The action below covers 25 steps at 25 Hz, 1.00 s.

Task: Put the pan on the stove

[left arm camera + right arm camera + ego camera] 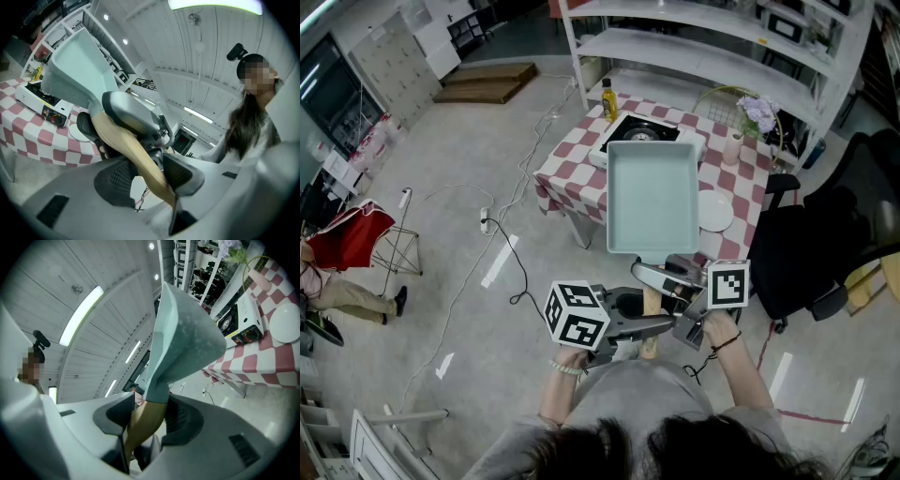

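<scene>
Nearest to us, our left gripper (pixel 151 176) and our right gripper (pixel 145 422) both have their jaws closed on the wooden handle (pixel 133 146) of the pan (pixel 652 197), one gripper from each side. The handle lies between the pads in both gripper views. We hold the pale blue-green, rectangular pan in the air, above the floor and the near edge of the tabletop (pixel 565 161) with the red and white checkered cloth. A white plate (pixel 714 211) lies just beside the pan's right edge. Farther away the stove (pixel 642 134) stands on the cloth. A yellow bottle (pixel 607 100) stands behind it.
</scene>
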Each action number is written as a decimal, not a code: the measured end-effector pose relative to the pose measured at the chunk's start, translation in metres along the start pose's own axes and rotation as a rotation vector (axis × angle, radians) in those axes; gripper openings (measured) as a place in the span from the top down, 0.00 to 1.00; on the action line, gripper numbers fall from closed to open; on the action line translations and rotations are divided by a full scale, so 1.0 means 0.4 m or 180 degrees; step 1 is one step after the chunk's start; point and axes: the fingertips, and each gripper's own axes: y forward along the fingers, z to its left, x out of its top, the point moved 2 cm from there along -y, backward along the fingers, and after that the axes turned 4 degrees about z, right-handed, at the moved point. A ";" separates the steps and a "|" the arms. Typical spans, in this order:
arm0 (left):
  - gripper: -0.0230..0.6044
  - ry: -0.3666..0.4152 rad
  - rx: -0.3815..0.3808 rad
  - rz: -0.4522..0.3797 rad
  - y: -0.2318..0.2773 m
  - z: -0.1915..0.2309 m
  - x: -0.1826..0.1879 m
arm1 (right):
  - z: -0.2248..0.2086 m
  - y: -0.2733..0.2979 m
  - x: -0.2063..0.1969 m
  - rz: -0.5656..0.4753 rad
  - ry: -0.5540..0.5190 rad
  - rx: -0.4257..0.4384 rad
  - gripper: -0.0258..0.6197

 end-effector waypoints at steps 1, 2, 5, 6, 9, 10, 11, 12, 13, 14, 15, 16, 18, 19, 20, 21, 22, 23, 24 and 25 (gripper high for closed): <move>0.65 -0.0002 0.0002 -0.0005 0.000 0.000 0.000 | -0.002 0.000 0.000 0.0007 -0.0008 -0.0009 0.66; 0.65 -0.0004 0.0005 -0.0008 0.000 0.001 0.001 | -0.004 -0.001 0.001 0.0016 -0.0018 -0.0021 0.66; 0.65 -0.0016 0.0017 -0.0008 0.004 0.001 0.002 | -0.005 -0.005 0.003 0.0033 -0.0028 -0.0032 0.66; 0.65 -0.0021 0.0023 -0.0008 0.007 0.001 0.004 | -0.006 -0.007 0.004 0.0037 -0.0017 -0.0027 0.66; 0.65 -0.0038 0.0046 -0.0022 0.015 0.004 0.008 | -0.021 -0.020 0.007 0.0082 -0.0030 -0.0097 0.66; 0.65 -0.0046 0.0054 -0.0031 0.019 0.005 0.009 | -0.020 -0.021 0.007 0.0083 -0.0009 -0.0070 0.66; 0.65 -0.0055 0.0060 -0.0043 0.023 0.006 0.009 | -0.019 -0.021 0.008 0.0083 0.0014 -0.0039 0.66; 0.65 -0.0067 0.0066 -0.0058 0.027 0.008 0.011 | -0.019 -0.023 0.009 0.0088 0.0034 -0.0018 0.66; 0.65 -0.0082 0.0071 -0.0074 0.031 0.010 0.013 | -0.023 -0.026 0.011 0.0102 0.0040 -0.0020 0.66; 0.65 -0.0099 0.0077 -0.0089 0.035 0.011 0.014 | -0.027 -0.030 0.012 0.0120 0.0037 -0.0025 0.66; 0.65 -0.0114 0.0084 -0.0101 0.039 0.012 0.016 | -0.028 -0.031 0.014 0.0132 0.0039 -0.0013 0.66; 0.65 -0.0125 0.0094 -0.0113 0.042 0.013 0.016 | -0.032 -0.035 0.014 0.0150 0.0038 -0.0024 0.66; 0.65 -0.0132 0.0111 -0.0141 0.049 0.015 0.018 | -0.044 -0.045 0.013 0.0187 0.0055 -0.0073 0.66; 0.65 -0.0131 0.0122 -0.0154 0.051 0.017 0.021 | -0.042 -0.044 0.015 0.0190 0.0086 -0.0039 0.66; 0.65 -0.0132 0.0136 -0.0163 0.052 0.019 0.024 | -0.039 -0.042 0.018 0.0195 0.0100 -0.0001 0.66; 0.65 -0.0139 0.0150 -0.0166 0.051 0.021 0.027 | -0.041 -0.040 0.022 0.0207 0.0093 0.0011 0.66; 0.65 -0.0150 0.0164 -0.0170 0.050 0.023 0.030 | -0.045 -0.040 0.025 0.0219 0.0088 0.0007 0.66; 0.65 -0.0161 0.0176 -0.0176 0.050 0.026 0.033 | -0.047 -0.039 0.028 0.0223 0.0095 0.0010 0.66; 0.65 -0.0167 0.0188 -0.0184 0.050 0.029 0.037 | -0.050 -0.038 0.032 0.0226 0.0103 0.0019 0.66; 0.65 -0.0171 0.0199 -0.0194 0.050 0.034 0.041 | -0.053 -0.037 0.036 0.0237 0.0106 0.0028 0.66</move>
